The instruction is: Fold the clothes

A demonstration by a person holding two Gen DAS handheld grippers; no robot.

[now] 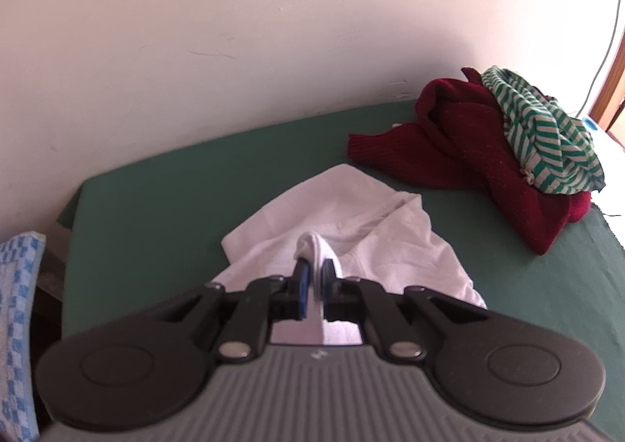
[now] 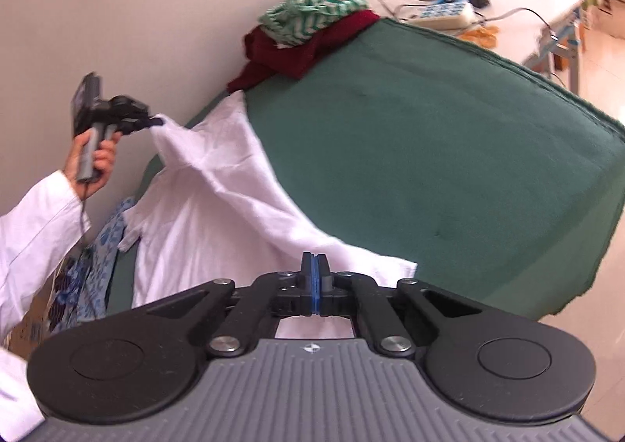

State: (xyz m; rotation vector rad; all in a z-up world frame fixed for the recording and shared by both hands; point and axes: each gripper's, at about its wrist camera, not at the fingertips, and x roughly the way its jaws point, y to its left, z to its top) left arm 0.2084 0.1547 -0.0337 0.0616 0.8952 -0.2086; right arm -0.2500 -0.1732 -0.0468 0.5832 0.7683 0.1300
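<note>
The left tongs (image 1: 314, 266) are clamped on a fold of the white garment (image 1: 351, 231), with a small tuft of cloth poking out above the blue pads. In the left wrist view the garment lies rumpled in the middle of the frame on the green-covered surface (image 1: 175, 200), reaching from the tongs towards the pale wall behind.

In the right wrist view the same left tongs (image 2: 158, 121) appear at the left of the frame, held by the person's left hand (image 2: 91, 157) in a white sleeve (image 2: 35, 231), and they lift one corner of the white garment (image 2: 218, 207) clear of the surface. From there the cloth hangs and spreads down to the lower centre of the frame, part of it lying over the near left edge of the green surface (image 2: 449, 129).

The right tongs (image 2: 314, 266) are closed, their blue pads pressed flat together with no cloth between them; the garment's edge lies just beyond their tips.

A dark red sweater (image 1: 468, 153) lies heaped at the right of the left wrist view, near the wall, and a green-and-white striped garment (image 1: 547, 137) rests on top of it. The same pile sits at the upper centre of the right wrist view, well apart from the white garment. A blue checked cloth (image 1: 17, 317) shows at the lower left edge of the left wrist view, off the surface. A power strip (image 2: 441, 14) with cables lies in the upper right of the right wrist view.
</note>
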